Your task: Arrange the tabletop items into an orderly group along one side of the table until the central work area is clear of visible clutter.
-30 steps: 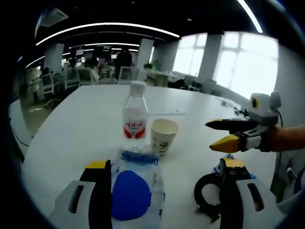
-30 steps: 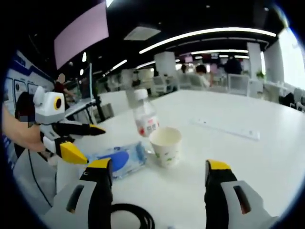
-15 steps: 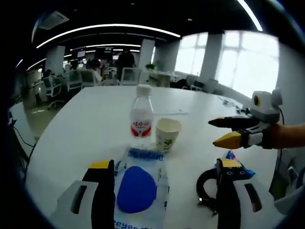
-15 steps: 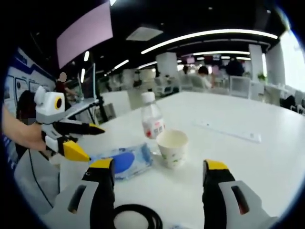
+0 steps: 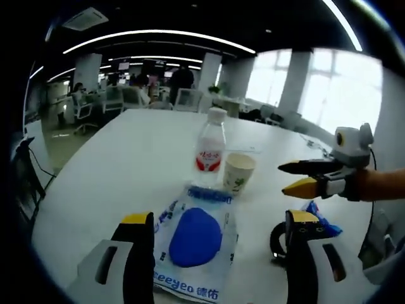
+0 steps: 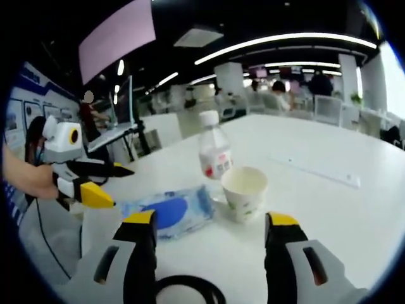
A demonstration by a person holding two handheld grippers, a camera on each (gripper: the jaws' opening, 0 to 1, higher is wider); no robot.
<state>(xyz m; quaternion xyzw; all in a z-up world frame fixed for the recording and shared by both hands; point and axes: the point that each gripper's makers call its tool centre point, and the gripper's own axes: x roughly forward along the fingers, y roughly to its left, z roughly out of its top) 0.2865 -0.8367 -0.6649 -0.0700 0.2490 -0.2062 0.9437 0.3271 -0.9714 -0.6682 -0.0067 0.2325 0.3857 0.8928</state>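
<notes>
On the white table [image 5: 114, 158] lies a blue wet-wipes pack [image 5: 196, 244], just ahead of my open left gripper [image 5: 218, 221]. Beyond it stand a clear water bottle [image 5: 211, 142] with a red label and a paper cup [image 5: 239, 173]. A black cable coil [image 5: 278, 240] and a small blue wrapper [image 5: 319, 215] lie by my left gripper's right jaw. My right gripper [image 5: 300, 177] comes in from the right, open and held above the table. In the right gripper view, my right gripper [image 6: 209, 221] is open over the cable coil [image 6: 190, 288], facing the wipes pack [image 6: 171, 212], cup [image 6: 245, 190] and bottle [image 6: 214, 152]; my left gripper [image 6: 101, 187] hangs open at the left.
A flat white strip [image 6: 316, 171] lies on the table [image 6: 329, 209] farther back. Office desks, chairs and people fill the background beyond the far edge. The table's left edge [image 5: 44, 202] drops off beside a black cable.
Both views have pulled back and shifted. The wipes pack, bottle and cup stand where they were on the table. Both grippers stay open and hold nothing.
</notes>
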